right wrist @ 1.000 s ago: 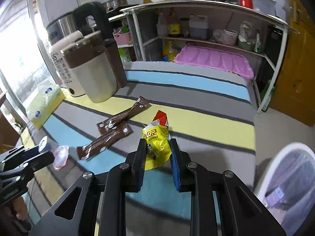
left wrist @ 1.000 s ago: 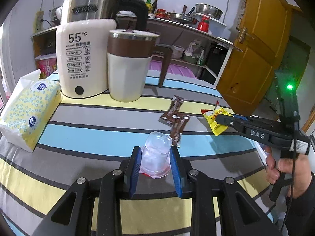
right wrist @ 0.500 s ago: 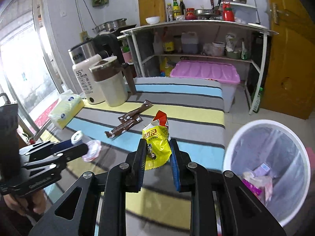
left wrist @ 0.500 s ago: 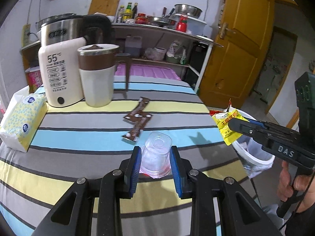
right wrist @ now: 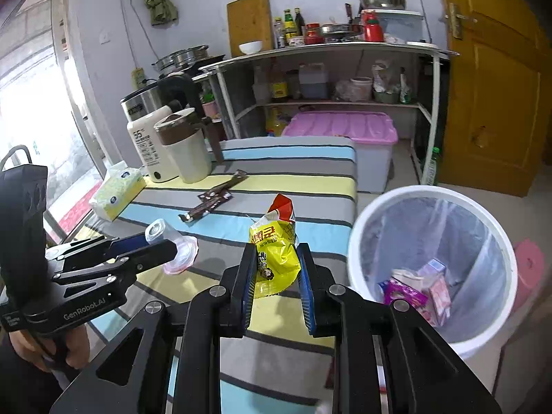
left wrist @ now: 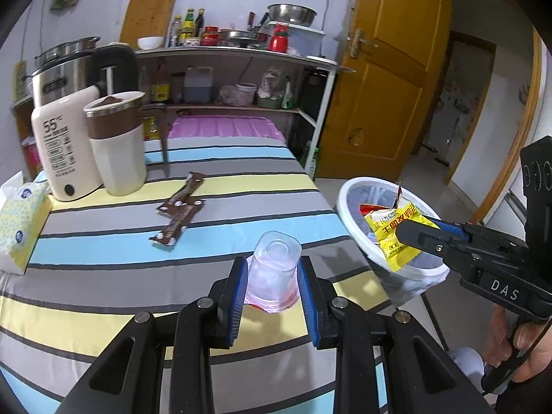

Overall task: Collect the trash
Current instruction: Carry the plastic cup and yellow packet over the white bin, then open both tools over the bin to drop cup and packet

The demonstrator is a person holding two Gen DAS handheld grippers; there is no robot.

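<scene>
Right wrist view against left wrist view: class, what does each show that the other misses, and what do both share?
Right wrist only: the window and pink trash at the bin's bottom. Left wrist only: the open doorway beyond the door. Both: the striped table, brown wrappers, the clear cup and yellow packet clamped in jaws, the white bin.

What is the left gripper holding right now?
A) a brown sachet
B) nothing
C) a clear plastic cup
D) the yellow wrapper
C: the left gripper is clamped on a clear plastic cup, while the yellow wrapper sits in the right gripper and the brown sachets lie on the table.
</scene>
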